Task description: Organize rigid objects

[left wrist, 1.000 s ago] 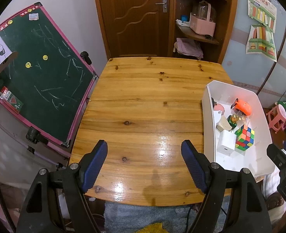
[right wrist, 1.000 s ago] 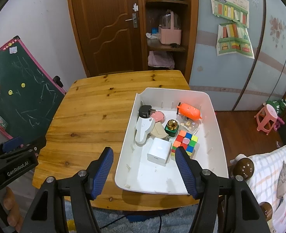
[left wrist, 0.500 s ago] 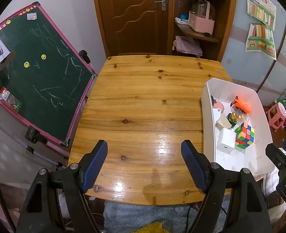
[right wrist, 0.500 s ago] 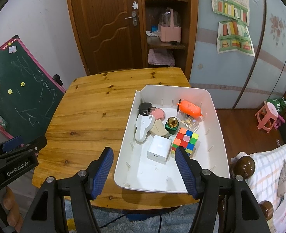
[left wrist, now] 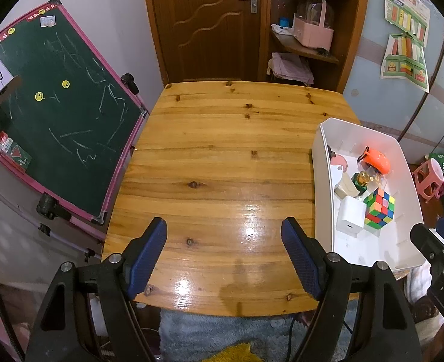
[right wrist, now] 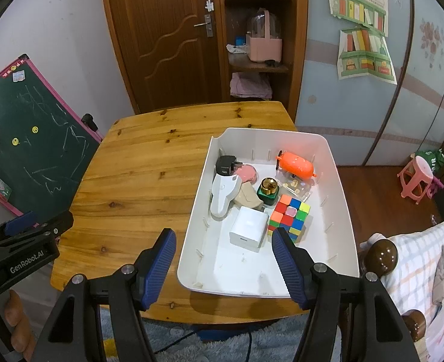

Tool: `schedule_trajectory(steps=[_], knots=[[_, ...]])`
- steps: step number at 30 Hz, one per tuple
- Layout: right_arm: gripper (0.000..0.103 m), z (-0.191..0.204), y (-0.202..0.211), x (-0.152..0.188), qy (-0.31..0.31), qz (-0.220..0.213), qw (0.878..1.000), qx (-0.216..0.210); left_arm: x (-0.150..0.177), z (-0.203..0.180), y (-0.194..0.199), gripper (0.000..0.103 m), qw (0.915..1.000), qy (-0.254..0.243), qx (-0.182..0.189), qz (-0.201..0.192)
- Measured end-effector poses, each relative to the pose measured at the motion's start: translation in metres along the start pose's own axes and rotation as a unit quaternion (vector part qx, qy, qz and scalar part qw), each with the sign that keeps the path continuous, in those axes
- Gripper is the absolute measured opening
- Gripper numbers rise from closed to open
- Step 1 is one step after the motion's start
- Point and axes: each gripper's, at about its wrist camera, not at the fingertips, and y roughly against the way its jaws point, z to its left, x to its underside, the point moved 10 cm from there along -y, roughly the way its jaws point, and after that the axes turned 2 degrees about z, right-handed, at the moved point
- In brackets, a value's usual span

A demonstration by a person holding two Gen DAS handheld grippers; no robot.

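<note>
A white bin [right wrist: 339, 211] [left wrist: 321, 181] sits at the right side of the wooden table [left wrist: 215, 175] [right wrist: 137, 181]. Inside it lie a colour cube [right wrist: 289, 217] [left wrist: 378, 209], a white box [right wrist: 249, 227] [left wrist: 351, 218], an orange toy [right wrist: 297, 164] [left wrist: 377, 160], a green bottle with a gold cap [right wrist: 268, 190], a black plug [right wrist: 226, 166], a pink disc [right wrist: 247, 173] and a white device [right wrist: 223, 194]. My right gripper [right wrist: 223, 267] hangs open above the bin's near end, empty. My left gripper [left wrist: 223, 259] is open over bare wood near the table's front edge.
A green chalkboard [left wrist: 49, 111] leans by the table's left side. Behind the table stand a brown door [left wrist: 206, 24] and a shelf with a pink basket [left wrist: 312, 30]. A pink stool [right wrist: 418, 181] is on the floor at right, bedding [right wrist: 424, 271] near right.
Both views have shifted very slightly; the table and bin sit a touch lower in frame. Nothing in the bin has moved and both grippers keep the same opening.
</note>
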Motion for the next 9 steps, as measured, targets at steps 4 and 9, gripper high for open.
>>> schedule_trajectory(steps=[4,9], knots=[[0.067,0.0004,-0.0008,0.0005,0.0,0.001,1.0,0.0,0.0009,-0.0004,-0.0003,0.081,1.0,-0.001,0.001,0.0],[0.067,-0.0001,-0.0023,0.0017,-0.002,0.004,1.0,-0.001,0.001,-0.0005,-0.0003,0.081,1.0,-0.003,0.003,0.001]])
